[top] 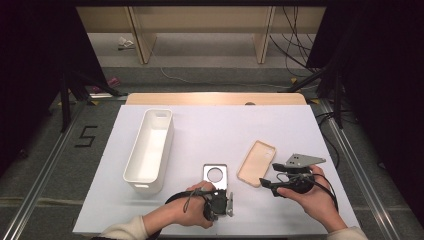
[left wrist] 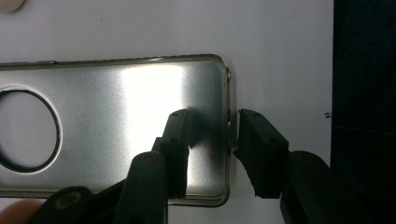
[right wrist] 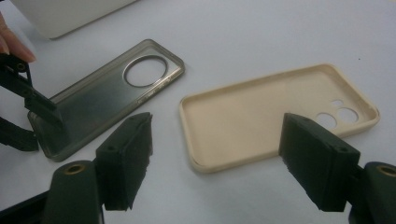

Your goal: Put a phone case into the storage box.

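Left gripper view: left gripper [left wrist: 212, 140] straddles short end wall of silver metallic phone case with round camera hole [left wrist: 116, 126]; one finger [left wrist: 175, 149] inside shell, other outside on white table [left wrist: 280, 42], rim between, small gap left, not clamped. Case long axis runs toward 9 o'clock. High view: case at 12 o'clock from left hand, nearer arm. Right gripper [right wrist: 219, 158] wide open, empty, hovering before beige phone case [right wrist: 261, 116].

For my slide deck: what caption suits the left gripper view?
Left gripper fingers straddle the silver phone case's end wall on the white table.
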Tool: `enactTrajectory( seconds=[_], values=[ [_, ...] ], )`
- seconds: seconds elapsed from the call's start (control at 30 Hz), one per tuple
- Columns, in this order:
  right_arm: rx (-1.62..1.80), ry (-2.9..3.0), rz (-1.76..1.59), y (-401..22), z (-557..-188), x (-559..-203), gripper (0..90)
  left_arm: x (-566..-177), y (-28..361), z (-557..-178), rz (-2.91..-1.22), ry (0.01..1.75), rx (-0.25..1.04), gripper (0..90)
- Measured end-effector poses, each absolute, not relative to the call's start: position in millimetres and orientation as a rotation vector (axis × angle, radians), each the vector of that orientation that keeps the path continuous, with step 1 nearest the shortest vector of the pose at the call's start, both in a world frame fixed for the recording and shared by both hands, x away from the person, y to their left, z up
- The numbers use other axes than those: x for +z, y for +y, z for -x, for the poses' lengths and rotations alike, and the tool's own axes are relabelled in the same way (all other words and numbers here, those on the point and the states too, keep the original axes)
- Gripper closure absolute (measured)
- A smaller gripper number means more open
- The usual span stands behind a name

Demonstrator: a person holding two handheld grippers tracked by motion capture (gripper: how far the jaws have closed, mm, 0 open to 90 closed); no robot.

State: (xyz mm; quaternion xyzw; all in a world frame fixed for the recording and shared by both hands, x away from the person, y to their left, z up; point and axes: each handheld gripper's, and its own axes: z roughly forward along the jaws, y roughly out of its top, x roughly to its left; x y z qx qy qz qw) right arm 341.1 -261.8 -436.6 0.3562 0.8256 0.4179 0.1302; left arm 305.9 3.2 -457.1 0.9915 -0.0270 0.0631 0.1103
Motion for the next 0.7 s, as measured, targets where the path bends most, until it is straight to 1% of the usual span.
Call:
enactTrajectory(
  seconds=[0.07, 0.23, 0.33, 0.53, 0.7],
  values=[
    [1.214, 2.4, -1.037, -261.7, -341.0, -436.8, 26.8, -457.1, 3.1, -305.9, -2.917, -0.09, 0.175, 69.8],
    [1.213, 2.402, -1.037, -261.5, -341.0, -436.8, 26.8, -457.1, 2.5, -305.2, -2.912, -0.095, 0.163, 72.9],
    [1.212, 2.405, -1.036, -261.3, -341.0, -437.1, 26.8, -456.7, 1.8, -304.9, -2.914, -0.087, 0.169, 78.5],
    [1.212, 2.411, -1.038, -261.2, -341.1, -437.8, 26.7, -456.7, -0.7, -301.1, -2.929, -0.133, 0.214, 80.1],
    [1.213, 2.413, -1.036, -261.1, -341.0, -437.8, 26.6, -456.5, -1.0, -299.0, -2.93, -0.146, 0.21, 84.2]
  ],
)
